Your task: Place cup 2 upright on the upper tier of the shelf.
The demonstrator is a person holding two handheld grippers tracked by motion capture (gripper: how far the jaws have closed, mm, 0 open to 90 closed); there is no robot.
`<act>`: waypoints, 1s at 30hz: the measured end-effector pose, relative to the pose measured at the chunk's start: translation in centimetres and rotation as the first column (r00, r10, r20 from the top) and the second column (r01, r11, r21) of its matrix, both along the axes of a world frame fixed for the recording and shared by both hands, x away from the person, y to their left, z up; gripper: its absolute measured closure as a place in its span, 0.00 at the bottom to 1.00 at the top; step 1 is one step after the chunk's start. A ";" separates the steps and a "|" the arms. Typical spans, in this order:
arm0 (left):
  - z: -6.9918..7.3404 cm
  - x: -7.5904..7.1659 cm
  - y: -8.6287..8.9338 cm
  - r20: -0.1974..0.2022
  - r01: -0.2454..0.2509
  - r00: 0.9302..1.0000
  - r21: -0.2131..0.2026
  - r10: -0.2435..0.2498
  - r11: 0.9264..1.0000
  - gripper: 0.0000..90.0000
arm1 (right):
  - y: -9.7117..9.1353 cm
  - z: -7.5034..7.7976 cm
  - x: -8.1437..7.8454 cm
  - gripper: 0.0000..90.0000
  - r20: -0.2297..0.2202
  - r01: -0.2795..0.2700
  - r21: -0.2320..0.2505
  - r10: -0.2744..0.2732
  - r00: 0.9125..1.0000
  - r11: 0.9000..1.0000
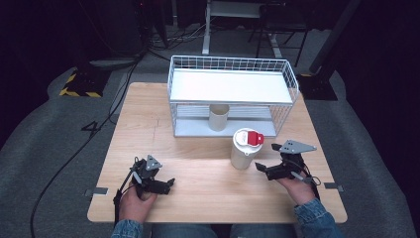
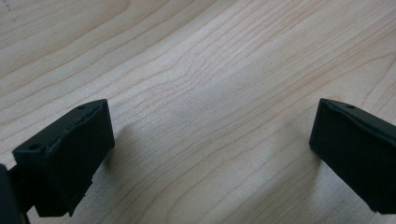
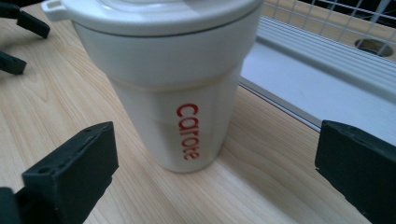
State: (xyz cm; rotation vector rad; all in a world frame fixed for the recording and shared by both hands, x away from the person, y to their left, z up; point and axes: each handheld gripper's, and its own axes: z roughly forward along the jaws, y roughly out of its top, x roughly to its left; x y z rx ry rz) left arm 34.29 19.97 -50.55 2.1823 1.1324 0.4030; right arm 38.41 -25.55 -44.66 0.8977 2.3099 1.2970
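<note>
— Standing upright on the wooden table [image 1: 148,129], just in front of the white wire rack [image 1: 233,94], is a cream cup [image 1: 243,148] with a white lid and a red flap on top. See it?

— Yes. In the right gripper view the cup [image 3: 173,93] is straight ahead, with red lettering running down its side, and the rack's grey bottom shelf lies behind it.

— How are the right tongs [image 1: 266,157] set?

— Spread wide, with nothing between the jaws. They sit just to the right of the cup, pointing at it, near but not touching.

— And the left tongs [image 1: 171,183]?

— Also spread, holding nothing. The left gripper view has bare wood grain between the two black jaws. They rest low at the front left of the table, well apart from the cup.

— Anything else in the rack?

— A second beige cup [image 1: 218,117] stands on the lower shelf, under the white top shelf
</note>
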 end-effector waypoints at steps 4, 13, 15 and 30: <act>0.0 0.0 0.0 -0.001 -0.001 1.000 0.001 0.001 1.000 0.00 | 1.2 -0.4 0.6 0.00 0.000 -0.026 0.028 0.026 1.000 0.999; 0.0 0.0 0.0 0.000 0.000 1.000 0.001 0.000 1.000 0.00 | 2.8 -1.3 1.9 0.00 -0.027 -0.048 0.094 0.051 0.998 0.994; 0.0 0.0 0.0 0.000 0.000 1.000 0.001 0.000 1.000 0.00 | 3.0 -1.6 2.2 0.00 -0.035 -0.049 0.104 0.053 0.998 0.993; 0.0 0.0 0.0 0.000 0.001 1.000 0.001 -0.001 1.000 0.00 | 4.5 -2.7 3.1 0.00 -0.016 -0.047 0.146 0.050 0.999 0.988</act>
